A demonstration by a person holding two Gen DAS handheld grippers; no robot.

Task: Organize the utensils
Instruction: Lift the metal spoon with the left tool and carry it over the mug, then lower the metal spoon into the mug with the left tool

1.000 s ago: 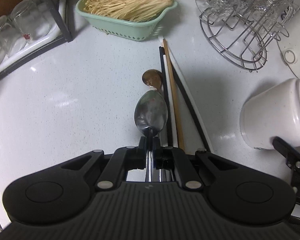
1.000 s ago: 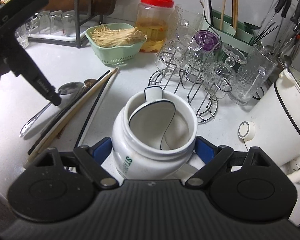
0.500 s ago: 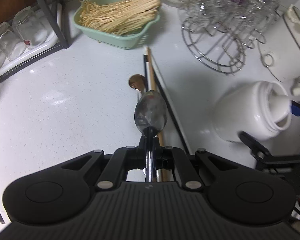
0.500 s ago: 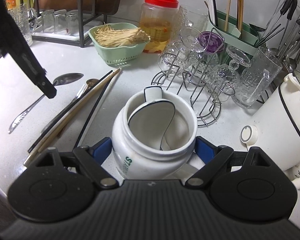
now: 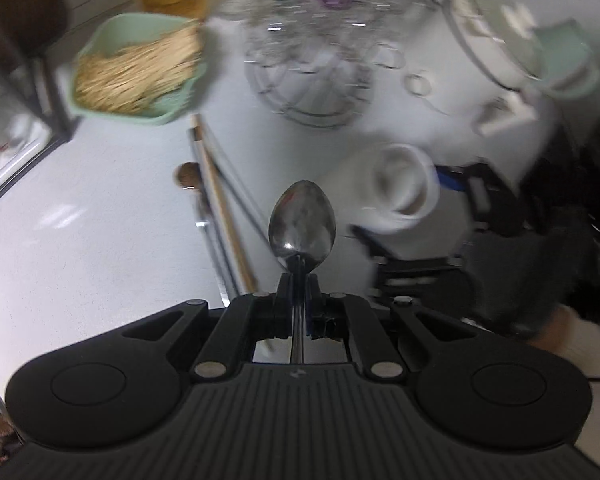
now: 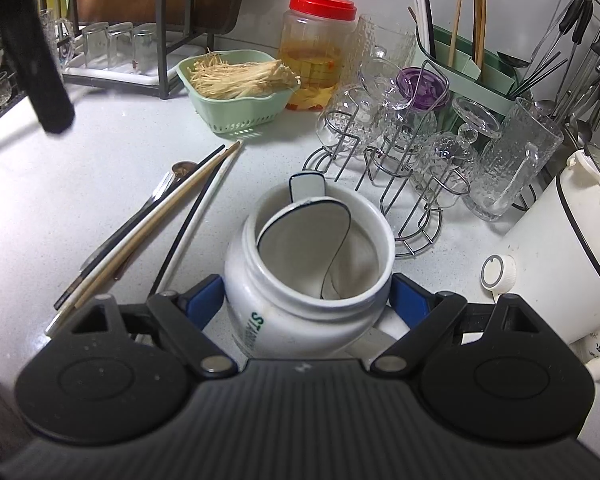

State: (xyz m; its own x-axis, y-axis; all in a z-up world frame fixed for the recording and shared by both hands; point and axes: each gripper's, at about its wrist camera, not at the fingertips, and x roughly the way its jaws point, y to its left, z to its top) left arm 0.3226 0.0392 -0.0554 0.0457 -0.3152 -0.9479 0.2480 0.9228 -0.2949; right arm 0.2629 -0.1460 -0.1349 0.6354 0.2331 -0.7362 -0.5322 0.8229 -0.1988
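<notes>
Only the left wrist view showed the left gripper [image 5: 300,280] clamped on the metal spoon [image 5: 302,224], mid-frame; the right gripper [image 6: 306,300] gripped the white jar [image 6: 300,280] on the white counter [image 6: 80,200], chopsticks [image 6: 156,224] at left.

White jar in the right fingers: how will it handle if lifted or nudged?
The white jar looks rigid and smooth-walled, so probably slippery in the right gripper. It is open-topped with a white scoop loose inside, which would likely shift if tilted. Possibly heavy for its size.

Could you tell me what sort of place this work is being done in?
Most likely a home kitchen counter: a wire rack of drinking glasses, a green utensil caddy holding chopsticks, and loose chopsticks on the white worktop.
</notes>
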